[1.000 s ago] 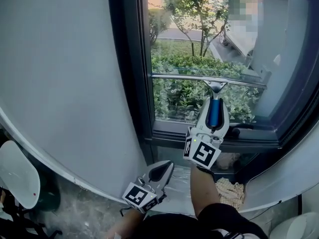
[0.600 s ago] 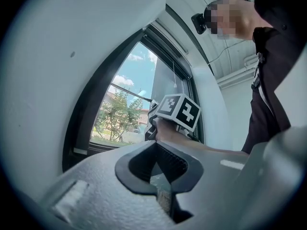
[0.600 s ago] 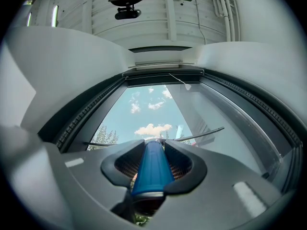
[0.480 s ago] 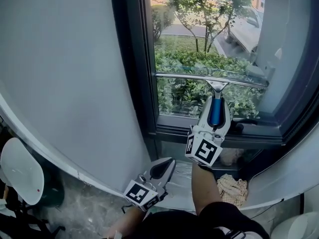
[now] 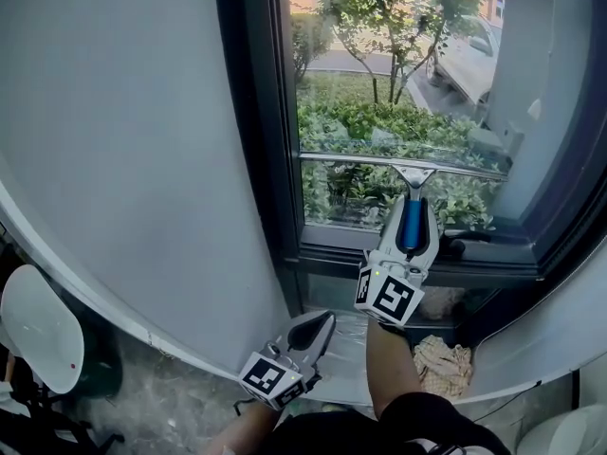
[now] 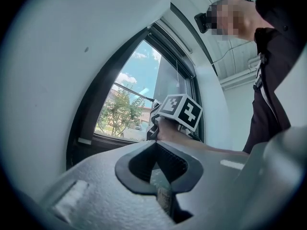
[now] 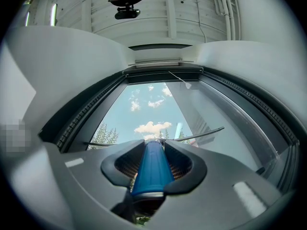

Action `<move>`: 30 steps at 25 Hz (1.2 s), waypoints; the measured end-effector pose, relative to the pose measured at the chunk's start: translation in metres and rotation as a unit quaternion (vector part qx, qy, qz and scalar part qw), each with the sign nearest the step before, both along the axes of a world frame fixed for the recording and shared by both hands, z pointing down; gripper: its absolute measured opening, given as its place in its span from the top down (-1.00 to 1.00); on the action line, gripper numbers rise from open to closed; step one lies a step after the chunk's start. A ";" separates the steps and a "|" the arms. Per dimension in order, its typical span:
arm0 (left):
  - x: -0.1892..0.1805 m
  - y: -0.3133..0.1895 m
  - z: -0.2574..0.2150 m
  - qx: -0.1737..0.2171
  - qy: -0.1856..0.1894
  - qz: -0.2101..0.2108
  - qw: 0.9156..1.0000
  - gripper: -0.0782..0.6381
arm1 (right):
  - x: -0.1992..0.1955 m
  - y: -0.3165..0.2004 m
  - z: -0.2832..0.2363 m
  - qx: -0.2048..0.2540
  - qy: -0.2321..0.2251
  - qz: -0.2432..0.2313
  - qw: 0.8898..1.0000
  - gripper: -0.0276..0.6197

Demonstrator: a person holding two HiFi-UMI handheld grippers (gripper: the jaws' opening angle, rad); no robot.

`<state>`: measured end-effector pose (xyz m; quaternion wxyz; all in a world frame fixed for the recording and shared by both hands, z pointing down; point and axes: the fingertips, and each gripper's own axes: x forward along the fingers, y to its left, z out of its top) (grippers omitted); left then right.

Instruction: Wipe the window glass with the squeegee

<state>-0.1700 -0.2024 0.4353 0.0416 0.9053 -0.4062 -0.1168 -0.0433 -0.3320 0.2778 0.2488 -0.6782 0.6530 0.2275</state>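
The squeegee (image 5: 412,218) has a blue handle and a long metal blade (image 5: 398,164) lying flat across the lower window glass (image 5: 389,83). My right gripper (image 5: 410,214) is shut on that handle, just above the dark sill. In the right gripper view the blue handle (image 7: 149,167) fills the space between the jaws and the blade (image 7: 192,136) shows as a thin line against the sky. My left gripper (image 5: 318,325) hangs low, well below the sill by the wall, shut with nothing in it. The left gripper view shows the left gripper (image 6: 160,186) with its jaws closed together.
A dark window frame (image 5: 254,131) borders the glass on the left, with a white wall (image 5: 123,140) beside it. A crumpled cloth (image 5: 438,360) lies on the floor under the sill. A white rounded object (image 5: 38,328) sits at the far left.
The squeegee blade has slid down the glass a little with my right gripper. My left gripper has dropped slightly lower.
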 end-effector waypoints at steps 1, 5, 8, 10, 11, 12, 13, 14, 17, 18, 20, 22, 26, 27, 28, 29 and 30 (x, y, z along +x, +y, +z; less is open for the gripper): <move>-0.001 0.001 -0.001 -0.004 0.002 0.000 1.000 0.78 | 0.000 0.000 0.002 -0.002 -0.001 0.000 1.000 0.51; -0.006 0.003 -0.001 -0.019 0.012 -0.003 1.000 0.78 | -0.001 0.000 0.009 -0.013 -0.005 -0.001 1.000 0.51; -0.006 0.007 0.004 -0.018 0.008 -0.005 1.000 0.78 | 0.000 0.002 0.016 -0.022 -0.005 -0.002 1.000 0.51; -0.003 0.010 0.005 -0.019 -0.002 -0.004 1.000 0.78 | 0.000 0.003 0.022 -0.026 -0.005 -0.002 1.000 0.51; -0.002 0.010 0.007 -0.020 -0.006 -0.004 1.000 0.78 | 0.001 0.002 0.024 -0.029 -0.004 -0.001 1.000 0.51; 0.000 0.010 0.010 -0.022 -0.008 -0.003 1.000 0.78 | 0.001 0.002 0.026 -0.030 -0.002 -0.001 1.000 0.51; 0.000 0.010 0.012 -0.024 -0.007 -0.003 1.000 0.78 | 0.001 0.001 0.027 -0.031 0.001 -0.001 1.000 0.51; 0.001 0.011 0.014 -0.026 -0.005 -0.003 1.000 0.78 | 0.001 0.001 0.029 -0.032 0.004 -0.001 0.999 0.51; 0.002 0.015 0.020 -0.030 -0.002 -0.003 1.000 0.78 | 0.001 0.001 0.036 -0.042 0.006 -0.003 0.999 0.51; 0.003 0.016 0.021 -0.033 -0.002 -0.003 0.999 0.78 | 0.001 0.001 0.039 -0.046 0.005 -0.003 0.999 0.51; 0.002 0.018 0.023 -0.033 -0.003 -0.004 0.999 0.78 | 0.001 0.001 0.043 -0.049 0.003 -0.002 0.999 0.51; 0.000 0.019 0.026 -0.030 -0.003 -0.008 1.000 0.78 | 0.001 0.001 0.044 -0.050 0.002 -0.001 0.999 0.51; 0.000 0.024 0.025 -0.045 -0.007 -0.010 0.999 0.78 | 0.001 0.000 0.045 -0.055 -0.003 0.000 0.998 0.51; -0.001 0.025 0.026 -0.046 -0.008 -0.010 0.999 0.78 | 0.000 0.000 0.045 -0.055 -0.004 0.001 0.998 0.51; -0.001 0.025 0.027 -0.047 -0.009 -0.011 0.999 0.78 | 0.000 0.000 0.045 -0.054 -0.005 0.002 0.999 0.51; -0.001 0.026 0.028 -0.048 -0.010 -0.011 0.999 0.78 | 0.000 0.000 0.046 -0.053 -0.006 0.003 0.999 0.51; -0.001 0.026 0.029 -0.050 -0.010 -0.012 0.999 0.78 | 0.000 0.001 0.047 -0.054 -0.006 0.003 0.999 0.51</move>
